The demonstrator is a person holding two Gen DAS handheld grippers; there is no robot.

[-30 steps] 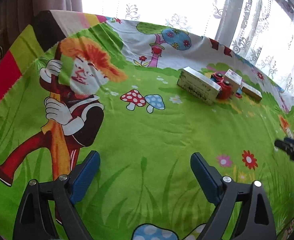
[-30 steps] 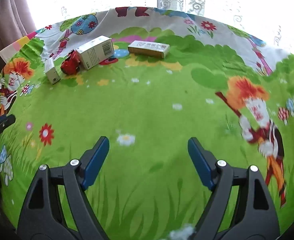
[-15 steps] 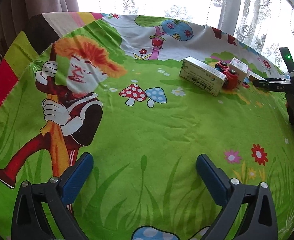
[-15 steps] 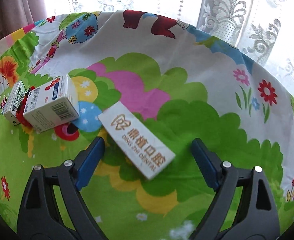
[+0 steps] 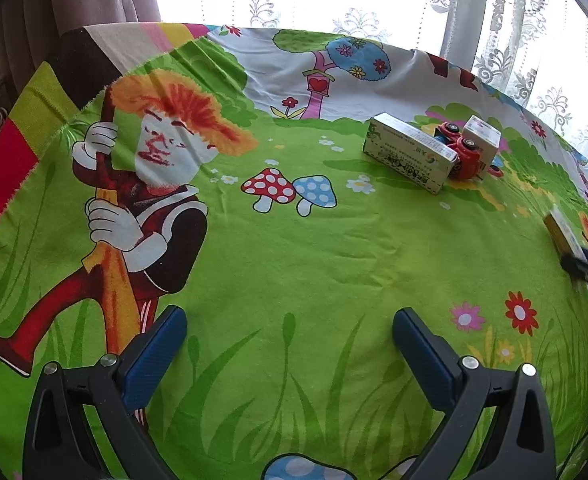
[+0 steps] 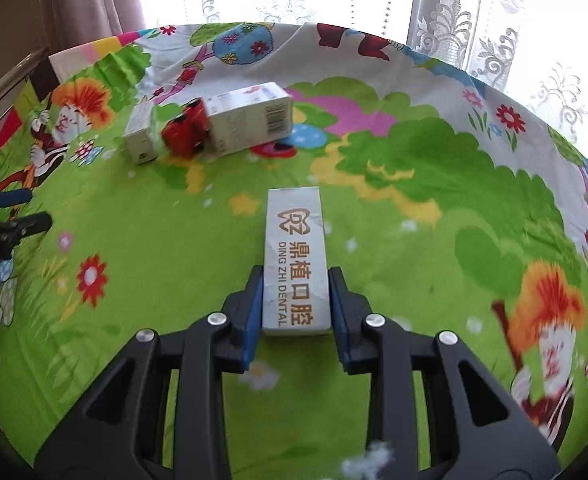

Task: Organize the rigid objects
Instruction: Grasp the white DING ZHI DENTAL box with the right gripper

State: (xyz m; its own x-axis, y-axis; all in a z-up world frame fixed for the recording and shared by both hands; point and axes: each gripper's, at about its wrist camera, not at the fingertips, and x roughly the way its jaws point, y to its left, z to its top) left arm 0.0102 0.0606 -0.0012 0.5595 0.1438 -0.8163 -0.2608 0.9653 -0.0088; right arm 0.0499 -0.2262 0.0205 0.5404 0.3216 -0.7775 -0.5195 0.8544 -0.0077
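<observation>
Dental box point(image 6: 297, 264) sits clamped in right gripper point(image 6: 296, 312), long axis running straight ahead along the fingers, over the green cloth point(image 6: 173, 280). Other boxes & toy car point(image 6: 185, 130) lie ahead-left; left gripper point(image 5: 289, 344), jaws wide & empty, sits nearer that cluster.

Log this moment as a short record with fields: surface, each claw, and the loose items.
surface: cartoon-print cloth, mostly green
right claw: shut on the dental box, pads on its long sides
left claw: open, nothing between its pads, above bare cloth
cluster: long box, red toy car and white box, close together near the far edge
toy car position: between the two boxes
background: lace curtain behind the cloth
</observation>
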